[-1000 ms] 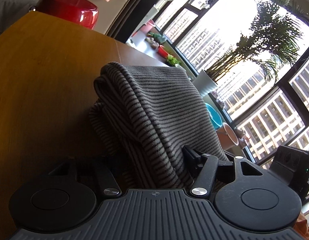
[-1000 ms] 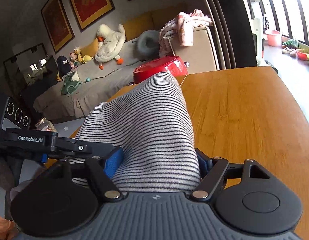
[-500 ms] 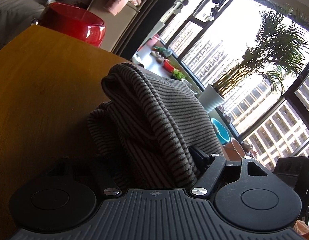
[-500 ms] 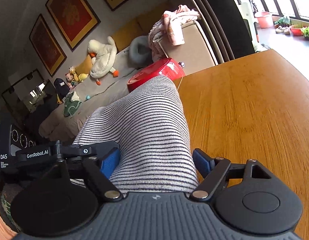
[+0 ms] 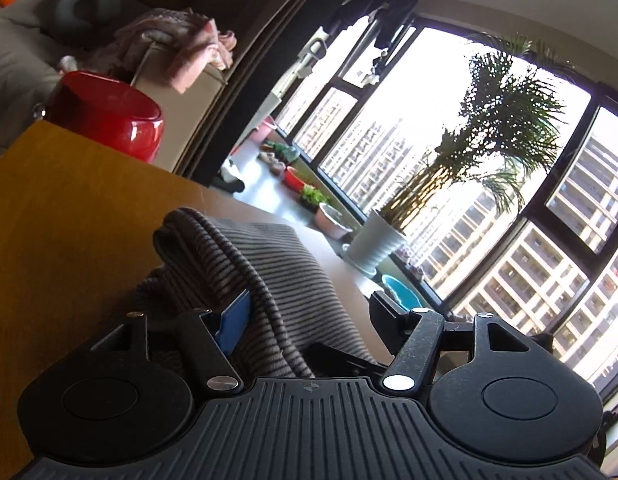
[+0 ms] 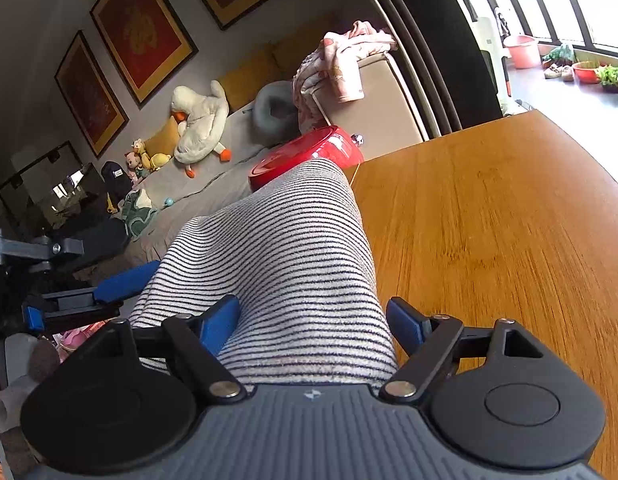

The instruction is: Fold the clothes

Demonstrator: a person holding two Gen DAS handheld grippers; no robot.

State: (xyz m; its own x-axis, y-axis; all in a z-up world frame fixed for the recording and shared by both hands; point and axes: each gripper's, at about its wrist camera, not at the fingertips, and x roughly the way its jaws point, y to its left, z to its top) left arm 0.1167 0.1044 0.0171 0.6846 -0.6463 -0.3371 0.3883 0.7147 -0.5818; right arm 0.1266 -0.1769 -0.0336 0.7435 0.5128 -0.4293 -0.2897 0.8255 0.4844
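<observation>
A folded striped sweater (image 6: 285, 248) lies on the wooden table (image 6: 489, 220); against the window light it looks grey (image 5: 277, 264). My left gripper (image 5: 311, 300) straddles one end. Its jaws are closing, the blue left pad (image 5: 235, 320) lies against the cloth, and the right finger (image 5: 385, 308) stands off it. My right gripper (image 6: 311, 308) straddles the other end, open, with the cloth loose between its blue pads (image 6: 405, 320). The left gripper's blue pad (image 6: 125, 282) shows at the sweater's left edge in the right wrist view.
A red bowl (image 6: 309, 152) stands at the table's far edge, also seen in the left wrist view (image 5: 109, 120). Beyond are a sofa (image 6: 213, 184) with plush toys and a draped pink cloth (image 6: 341, 64). Potted plants (image 5: 373, 240) line the window.
The left gripper has lifted and tilted up, so the sweater sits lower in its view and its right finger has come off the cloth. The right gripper's right pad now shows clear of the cloth.
</observation>
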